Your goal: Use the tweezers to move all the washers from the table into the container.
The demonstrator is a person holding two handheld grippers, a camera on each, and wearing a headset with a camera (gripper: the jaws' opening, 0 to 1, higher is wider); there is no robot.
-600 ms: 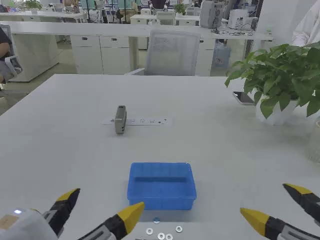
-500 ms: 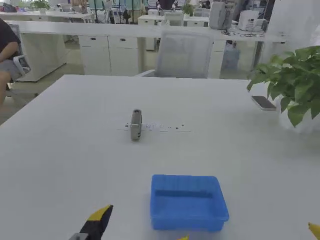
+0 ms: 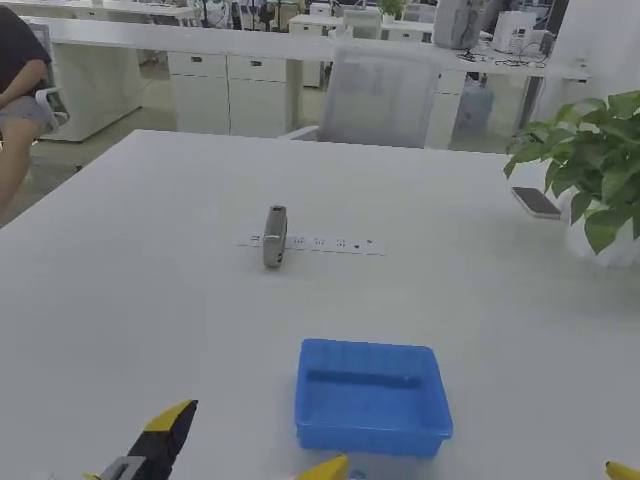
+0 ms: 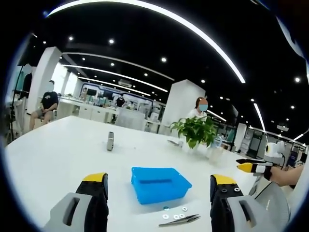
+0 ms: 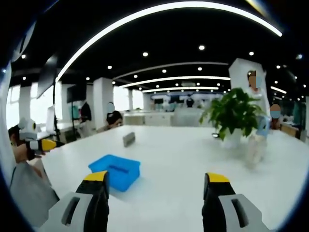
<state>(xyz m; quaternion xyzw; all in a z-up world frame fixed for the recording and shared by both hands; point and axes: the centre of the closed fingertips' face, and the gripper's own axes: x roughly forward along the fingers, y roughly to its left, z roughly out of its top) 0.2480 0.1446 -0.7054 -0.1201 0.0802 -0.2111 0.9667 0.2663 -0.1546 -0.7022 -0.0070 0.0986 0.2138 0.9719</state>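
Blue container (image 3: 372, 395) on the white desk (image 3: 150, 300). Washers (image 4: 175, 215) loose on the desk just on the near side of the container, tweezers (image 4: 179, 220) lying just beside them, untouched. Left hand-held gripper (image 4: 159, 180) spread wide and empty, facing the container above the washers. Right hand-held gripper (image 5: 156, 177) likewise wide and empty, container off to its left. Potted plant (image 3: 590, 160) at the desk's far right.

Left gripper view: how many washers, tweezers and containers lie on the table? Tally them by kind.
Washers: 5
Tweezers: 1
Blue container: 1
Total: 7
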